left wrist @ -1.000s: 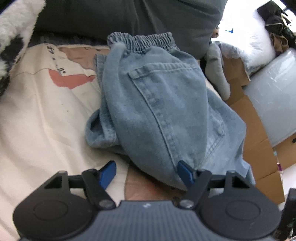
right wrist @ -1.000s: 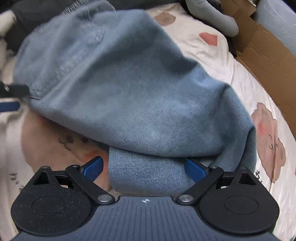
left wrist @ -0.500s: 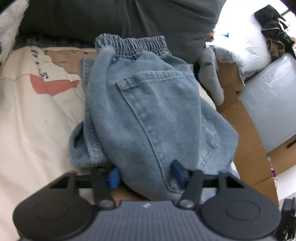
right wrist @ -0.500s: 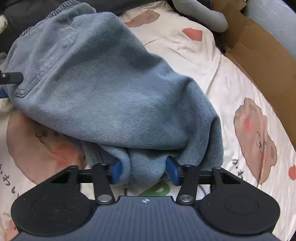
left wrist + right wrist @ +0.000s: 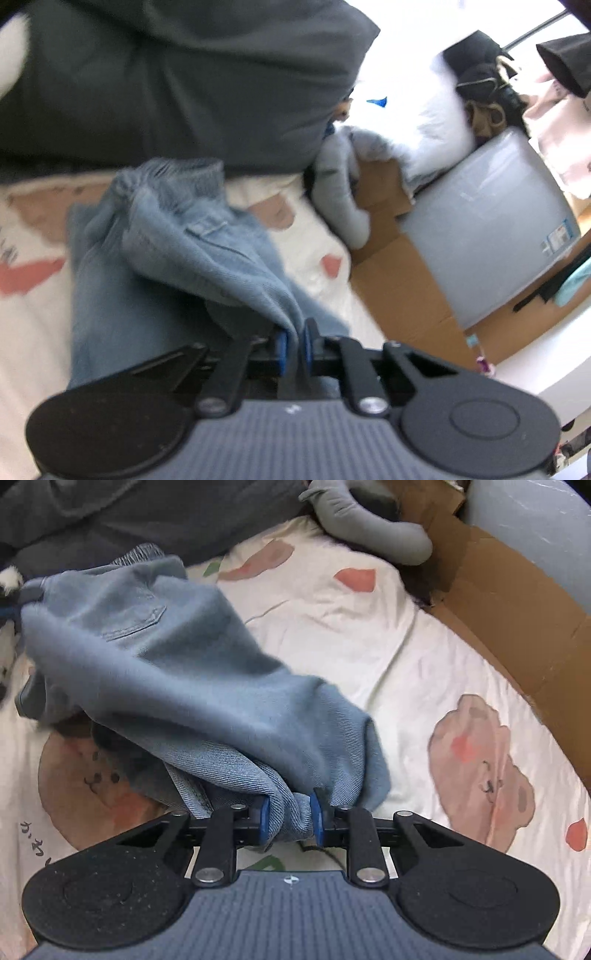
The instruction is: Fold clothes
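A pair of light blue denim trousers [image 5: 177, 672] with a gathered elastic waistband and a stitched back pocket is seen bunched and partly lifted over a bed. The cloth is soft and faded, with darker folds underneath.

In the left wrist view, the trousers [image 5: 177, 258] lie in the centre and left of the frame. A thin fold of the denim is pinched between the blue pads of the left gripper [image 5: 293, 345], whose jaws are closing and are nearly together on the cloth. From that pinch the fabric runs away toward the far left, where the waistband lies close against a dark grey cushion [image 5: 177, 81].

In the right wrist view, a thicker bundle of denim is clamped in the right gripper [image 5: 290, 821]; its jaws are closing, and the pads press the cloth from both sides. The trousers stretch from this near grip up toward the far left, so the long axis runs diagonally from near centre to far left, with the waistband at the far end. The pocket faces upward.

Beneath the trousers a cream bed sheet [image 5: 369, 657] printed with pink and brown cartoon animals is spread. A grey plush toy [image 5: 369, 528] lies at the far edge of the bed, and brown cardboard [image 5: 517, 602] lines the right side.
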The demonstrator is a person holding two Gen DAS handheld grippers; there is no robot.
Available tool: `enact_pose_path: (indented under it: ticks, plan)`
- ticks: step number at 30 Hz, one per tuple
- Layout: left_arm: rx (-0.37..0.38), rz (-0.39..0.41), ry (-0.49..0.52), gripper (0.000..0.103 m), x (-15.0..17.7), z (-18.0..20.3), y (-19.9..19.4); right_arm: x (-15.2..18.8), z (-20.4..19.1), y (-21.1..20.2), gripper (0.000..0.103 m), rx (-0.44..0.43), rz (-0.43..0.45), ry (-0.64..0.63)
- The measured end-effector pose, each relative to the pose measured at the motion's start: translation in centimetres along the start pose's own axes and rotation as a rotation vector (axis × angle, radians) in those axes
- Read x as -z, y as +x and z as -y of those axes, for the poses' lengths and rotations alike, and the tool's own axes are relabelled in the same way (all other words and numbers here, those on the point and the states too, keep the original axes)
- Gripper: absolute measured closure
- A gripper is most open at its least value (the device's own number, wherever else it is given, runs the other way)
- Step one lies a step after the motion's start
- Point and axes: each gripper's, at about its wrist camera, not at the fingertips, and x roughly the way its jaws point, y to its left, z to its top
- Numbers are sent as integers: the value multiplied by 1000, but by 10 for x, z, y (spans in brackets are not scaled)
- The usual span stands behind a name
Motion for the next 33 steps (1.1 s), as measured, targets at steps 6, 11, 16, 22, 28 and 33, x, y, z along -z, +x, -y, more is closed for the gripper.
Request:
enact_pose_path:
  ticks: [6,11,16,22,28,33]
  plan:
    - [25,0,107,94,-32,38,24,-12,27,-12,81,11,54,8]
    - [17,-8,156,94,-50,61,50,-26,52,-18,82,9,85,52]
    - [12,-41,198,94,-64,80,82,-37,76,-15,83,0,90,109]
    - [-14,-64,242,94,-85,97,125,-49,94,-3,83,-19,94,138]
    - [-25,-81,283,94,-101,114,171,-62,109,9,84,-35,89,178]
    - [-56,-111,306,94,-113,121,216,-73,121,22,84,-35,89,188]
